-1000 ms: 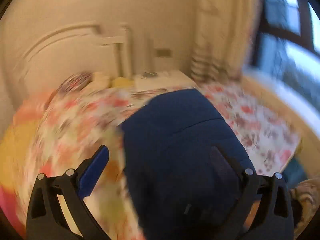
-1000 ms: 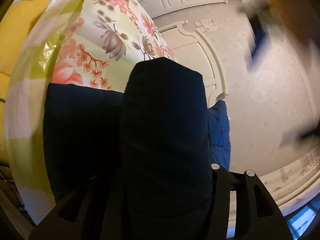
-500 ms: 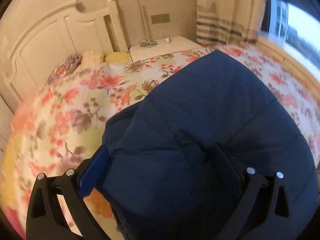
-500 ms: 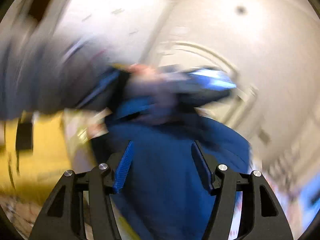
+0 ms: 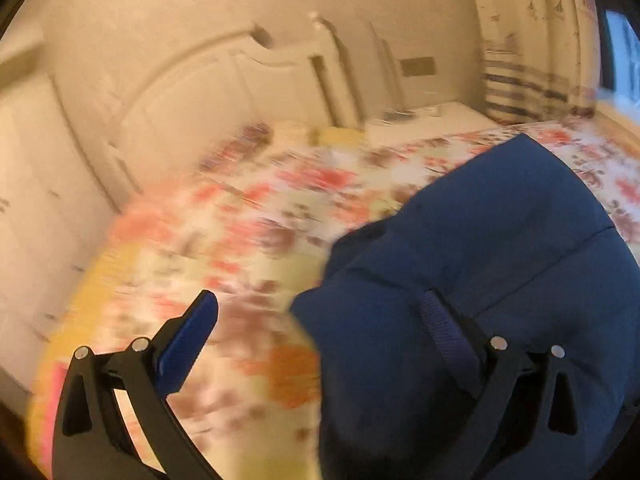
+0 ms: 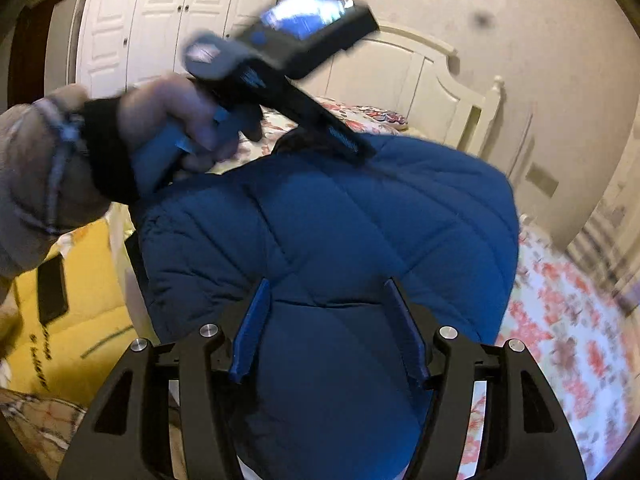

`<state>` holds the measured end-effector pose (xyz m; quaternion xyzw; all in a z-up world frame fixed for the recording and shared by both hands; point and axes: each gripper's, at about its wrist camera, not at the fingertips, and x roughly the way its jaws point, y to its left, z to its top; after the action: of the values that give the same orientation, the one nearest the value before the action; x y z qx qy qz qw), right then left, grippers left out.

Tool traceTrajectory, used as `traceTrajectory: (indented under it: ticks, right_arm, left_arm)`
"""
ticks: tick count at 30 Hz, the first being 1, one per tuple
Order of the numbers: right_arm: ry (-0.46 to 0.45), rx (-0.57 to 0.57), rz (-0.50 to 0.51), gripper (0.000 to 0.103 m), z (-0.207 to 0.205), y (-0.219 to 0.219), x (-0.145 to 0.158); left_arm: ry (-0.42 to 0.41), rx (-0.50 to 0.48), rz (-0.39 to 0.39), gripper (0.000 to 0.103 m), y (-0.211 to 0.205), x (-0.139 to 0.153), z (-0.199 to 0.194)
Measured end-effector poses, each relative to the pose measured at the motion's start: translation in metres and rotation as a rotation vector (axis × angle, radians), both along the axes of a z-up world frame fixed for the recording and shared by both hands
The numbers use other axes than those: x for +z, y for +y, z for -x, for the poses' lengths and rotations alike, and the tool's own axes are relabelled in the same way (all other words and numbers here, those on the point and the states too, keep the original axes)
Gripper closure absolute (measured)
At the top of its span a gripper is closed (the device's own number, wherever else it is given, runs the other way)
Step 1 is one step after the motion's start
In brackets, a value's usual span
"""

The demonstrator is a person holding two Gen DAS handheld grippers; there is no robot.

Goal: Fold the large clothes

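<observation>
Right hand-held gripper [image 6: 326, 330], rolled upright since earlier, jaws just opening, empty, above blue jacket [image 6: 340, 220].

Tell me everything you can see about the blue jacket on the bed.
The jacket is a dark blue, puffy quilted garment with stitched seams, bunched into a rounded heap on the flowered bedspread. It looks like smooth padded fabric. The right gripper has it between open jaws that have just been widening. The left gripper reaches its far edge, one finger lying against the cloth.

jacket [image 6: 328, 232]: navy blue, quilted | bedspread [image 5: 248, 216]: red-pink floral on cream | headboard [image 5: 208, 92]: cream
</observation>
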<state>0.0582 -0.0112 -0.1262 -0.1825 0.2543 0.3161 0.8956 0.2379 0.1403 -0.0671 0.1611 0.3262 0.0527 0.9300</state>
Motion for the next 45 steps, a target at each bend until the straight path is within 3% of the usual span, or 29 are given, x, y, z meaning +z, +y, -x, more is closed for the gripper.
traceTrajectory:
  ticks: [3,5,8,9,10,13,16,18,21,25,28,31,36,39,41,45]
  right_arm:
    - [0.003,0.004,0.003,0.041,-0.008,-0.001,-0.003]
    - [0.010,0.005,-0.006,0.041,-0.010,-0.002,-0.004]
    - [0.014,0.009,-0.007,0.041,-0.012,-0.002,-0.005]
    - [0.020,0.012,-0.011,0.041,-0.014,-0.003,-0.005]
    - [0.030,0.018,-0.010,0.041,-0.014,-0.003,-0.004]
    - [0.045,0.063,0.013,0.041,-0.011,-0.004,0.000]
    - [0.102,0.091,-0.043,0.042,-0.020,-0.017,0.025]
    - [0.060,0.019,-0.106,0.042,-0.045,-0.033,0.053]
    - [0.115,-0.077,-0.203,0.042,-0.104,-0.050,0.078]
    - [0.153,-0.186,-0.150,0.045,-0.183,-0.031,0.079]
    - [0.178,-0.225,-0.025,0.045,-0.231,-0.003,0.049]
    - [0.336,-0.218,0.041,0.045,-0.262,0.010,0.016]
    - [0.345,-0.234,0.183,0.045,-0.259,0.028,0.031]
    - [0.313,-0.170,0.076,0.045,-0.234,0.040,0.068]
    - [0.284,-0.116,0.062,0.045,-0.218,0.056,0.079]
    - [0.240,-0.036,0.240,0.045,-0.204,0.108,0.052]
  left_arm:
    - [0.003,0.006,0.067,0.002,-0.007,0.017,0.046]
    - [-0.002,-0.054,0.119,0.002,-0.012,0.019,0.084]
    - [0.010,-0.041,0.060,0.002,-0.023,0.001,0.115]
    - [0.043,0.001,-0.016,0.002,-0.025,-0.020,0.117]
    - [0.051,0.009,-0.027,0.002,-0.024,-0.036,0.118]
    - [0.034,0.040,0.153,0.002,-0.002,-0.053,0.122]
    - [0.019,0.035,0.131,0.002,-0.005,-0.052,0.122]
    - [0.029,0.027,0.164,0.002,-0.002,-0.052,0.122]
    - [0.034,0.024,0.228,0.002,0.007,-0.056,0.121]
    - [0.016,0.033,0.202,0.002,0.001,-0.055,0.121]
    - [0.016,0.032,0.219,0.002,0.003,-0.055,0.122]
    - [0.013,0.039,0.225,0.002,0.006,-0.055,0.120]
    - [0.014,0.028,0.255,0.002,0.010,-0.057,0.120]
    - [0.010,0.027,0.277,0.002,0.012,-0.059,0.121]
    - [0.007,0.027,0.275,0.002,0.011,-0.059,0.122]
    - [0.005,0.027,0.265,0.002,0.011,-0.060,0.123]
